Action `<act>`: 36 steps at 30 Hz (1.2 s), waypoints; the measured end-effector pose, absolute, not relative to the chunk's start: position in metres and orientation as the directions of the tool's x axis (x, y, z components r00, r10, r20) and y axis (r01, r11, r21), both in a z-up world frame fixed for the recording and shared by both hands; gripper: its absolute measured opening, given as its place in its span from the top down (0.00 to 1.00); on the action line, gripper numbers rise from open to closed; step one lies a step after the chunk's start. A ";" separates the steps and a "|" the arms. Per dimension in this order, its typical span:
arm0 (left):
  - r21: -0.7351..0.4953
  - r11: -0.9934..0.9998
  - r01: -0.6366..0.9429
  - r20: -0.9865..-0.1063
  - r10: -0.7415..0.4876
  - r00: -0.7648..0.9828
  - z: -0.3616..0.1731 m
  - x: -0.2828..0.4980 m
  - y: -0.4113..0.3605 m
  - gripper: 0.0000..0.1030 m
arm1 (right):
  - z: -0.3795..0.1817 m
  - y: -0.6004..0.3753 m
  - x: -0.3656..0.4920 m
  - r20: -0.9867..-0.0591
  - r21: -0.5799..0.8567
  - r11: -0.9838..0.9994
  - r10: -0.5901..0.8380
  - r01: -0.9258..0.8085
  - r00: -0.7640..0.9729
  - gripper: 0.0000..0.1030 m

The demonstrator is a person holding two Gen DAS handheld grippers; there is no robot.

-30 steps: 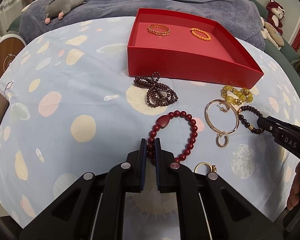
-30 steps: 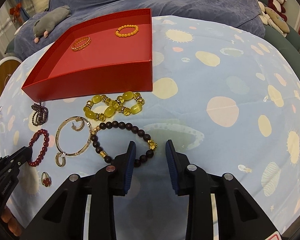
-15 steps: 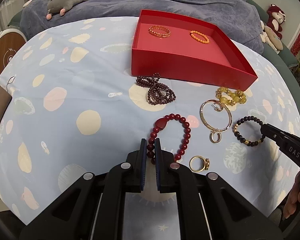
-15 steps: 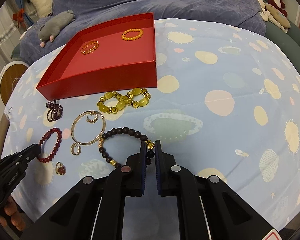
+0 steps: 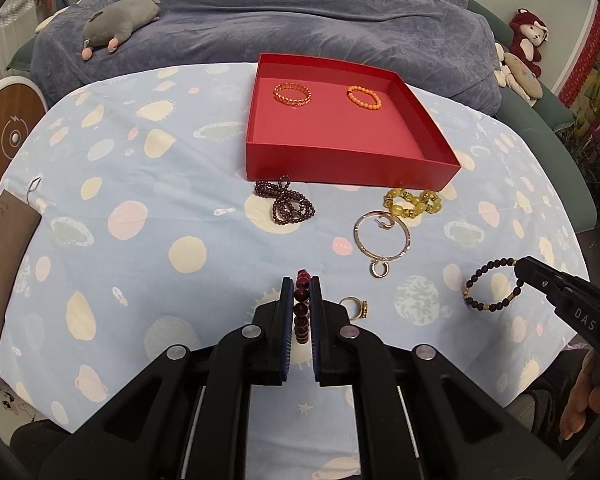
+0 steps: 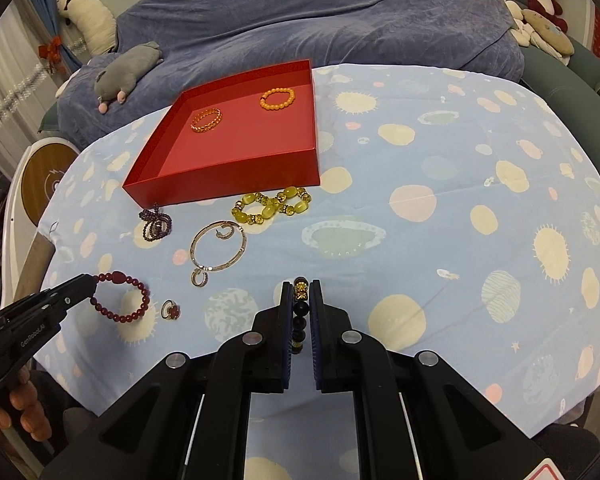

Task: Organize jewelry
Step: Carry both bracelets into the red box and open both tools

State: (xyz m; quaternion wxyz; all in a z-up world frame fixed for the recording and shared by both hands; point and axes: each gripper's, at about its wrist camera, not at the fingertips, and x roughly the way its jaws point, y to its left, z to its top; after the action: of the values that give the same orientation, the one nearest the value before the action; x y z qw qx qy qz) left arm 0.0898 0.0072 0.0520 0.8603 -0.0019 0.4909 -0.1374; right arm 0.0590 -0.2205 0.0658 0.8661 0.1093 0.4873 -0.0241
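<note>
Left gripper (image 5: 301, 300) pinches my dark red beaded bracelet (image 6: 119, 297), right gripper (image 6: 301, 300) the black-and-gold beaded bracelet (image 5: 493, 285); thin bead grips, either could slip before reaching the red cardboard box (image 5: 352, 166)

Both wrist views look steeply down, sharing the red box (image 5: 352, 164) (image 6: 236, 184) from opposite sides.

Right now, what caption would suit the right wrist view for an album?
Right hand-held gripper lifts a dark bead bracelet toward the red box; left one holds a red bracelet.
</note>
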 end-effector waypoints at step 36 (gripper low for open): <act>-0.272 0.901 0.339 -0.791 -0.409 0.454 0.065 0.297 -0.061 0.93 | 0.073 -0.204 0.302 -0.806 0.302 0.953 0.252 0.007 0.535 0.92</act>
State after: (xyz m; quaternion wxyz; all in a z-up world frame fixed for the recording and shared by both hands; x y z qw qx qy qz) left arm 0.2970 -0.0610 0.0654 0.8518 -0.0371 0.4740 -0.2197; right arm 0.3020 -0.2040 0.0728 0.8656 0.1358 0.4767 0.0706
